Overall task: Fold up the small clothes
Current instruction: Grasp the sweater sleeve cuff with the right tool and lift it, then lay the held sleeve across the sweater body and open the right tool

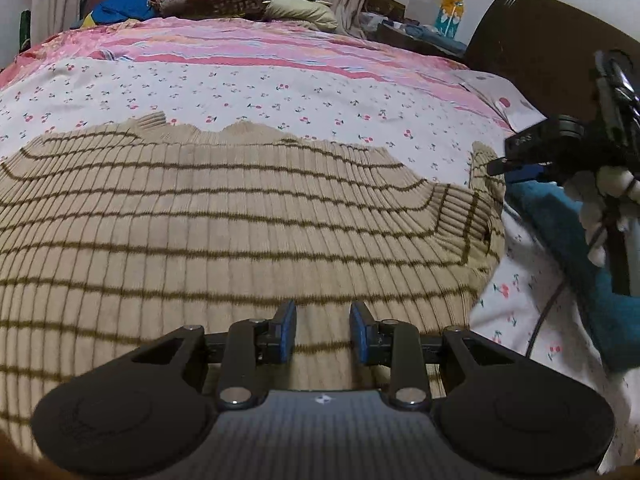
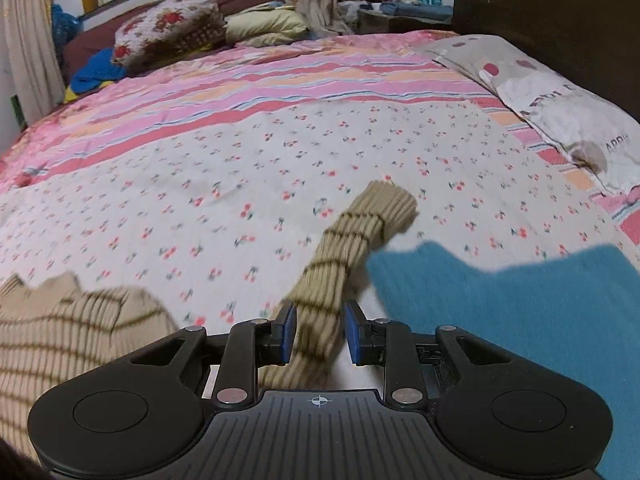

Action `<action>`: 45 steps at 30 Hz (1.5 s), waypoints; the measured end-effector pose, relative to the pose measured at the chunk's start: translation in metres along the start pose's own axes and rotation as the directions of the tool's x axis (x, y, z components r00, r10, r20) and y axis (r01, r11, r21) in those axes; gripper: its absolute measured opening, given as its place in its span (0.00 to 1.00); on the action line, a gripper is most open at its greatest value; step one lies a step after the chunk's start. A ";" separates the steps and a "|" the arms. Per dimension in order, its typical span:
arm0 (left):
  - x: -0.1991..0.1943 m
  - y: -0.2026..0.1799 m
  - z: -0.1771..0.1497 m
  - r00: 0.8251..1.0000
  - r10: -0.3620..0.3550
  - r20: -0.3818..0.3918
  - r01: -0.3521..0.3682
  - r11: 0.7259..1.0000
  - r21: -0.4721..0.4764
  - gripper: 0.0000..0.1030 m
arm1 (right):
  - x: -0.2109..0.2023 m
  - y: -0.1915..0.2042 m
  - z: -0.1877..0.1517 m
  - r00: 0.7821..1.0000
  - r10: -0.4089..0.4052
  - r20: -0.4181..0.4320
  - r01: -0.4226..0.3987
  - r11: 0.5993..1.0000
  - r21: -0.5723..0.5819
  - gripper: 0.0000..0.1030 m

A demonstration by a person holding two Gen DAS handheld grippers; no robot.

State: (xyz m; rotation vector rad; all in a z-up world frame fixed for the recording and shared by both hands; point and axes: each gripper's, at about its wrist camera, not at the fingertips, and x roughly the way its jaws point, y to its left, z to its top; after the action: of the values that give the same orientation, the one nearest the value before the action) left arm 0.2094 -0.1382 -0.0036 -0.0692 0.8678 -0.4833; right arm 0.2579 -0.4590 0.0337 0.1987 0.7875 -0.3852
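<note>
A beige ribbed sweater with thin brown stripes (image 1: 224,220) lies spread on the bed. My left gripper (image 1: 323,314) is open just above its body, holding nothing. In the right wrist view the sweater's sleeve (image 2: 352,248) runs forward between the fingers of my right gripper (image 2: 318,316), which is open around it; the sweater body (image 2: 72,328) lies at the lower left. The right gripper also shows in the left wrist view (image 1: 520,164) beside the sleeve cuff (image 1: 482,168).
A teal garment (image 2: 520,312) lies on the bed right of the sleeve, also showing in the left wrist view (image 1: 580,248). A cherry-print and pink-striped bedspread (image 2: 280,152) covers the bed. Pillows (image 2: 560,112) and folded bedding (image 2: 168,24) sit at the far edges. A dark headboard (image 1: 540,40) stands at the right.
</note>
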 end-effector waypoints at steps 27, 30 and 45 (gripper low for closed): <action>0.003 -0.001 0.008 1.000 -0.007 0.023 0.008 1.000 -0.028 0.42 | 0.031 -0.003 0.006 0.998 -0.042 -0.045 0.045 0.997 0.065 0.12; -0.002 0.004 0.007 1.000 -0.010 0.029 0.012 0.999 -0.046 0.42 | 0.003 -0.005 0.010 0.999 0.044 0.017 -0.045 0.993 0.107 0.11; -0.073 0.088 -0.007 0.988 0.111 0.108 -0.092 0.982 -0.166 0.42 | -0.125 0.142 0.003 0.822 0.551 0.143 -0.543 0.834 -0.092 0.11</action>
State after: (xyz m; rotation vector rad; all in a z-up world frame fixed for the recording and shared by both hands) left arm 0.1976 -0.0268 0.0220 -0.1984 0.7897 -0.3092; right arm 0.2380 -0.2972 0.1310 0.3342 0.5422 0.1665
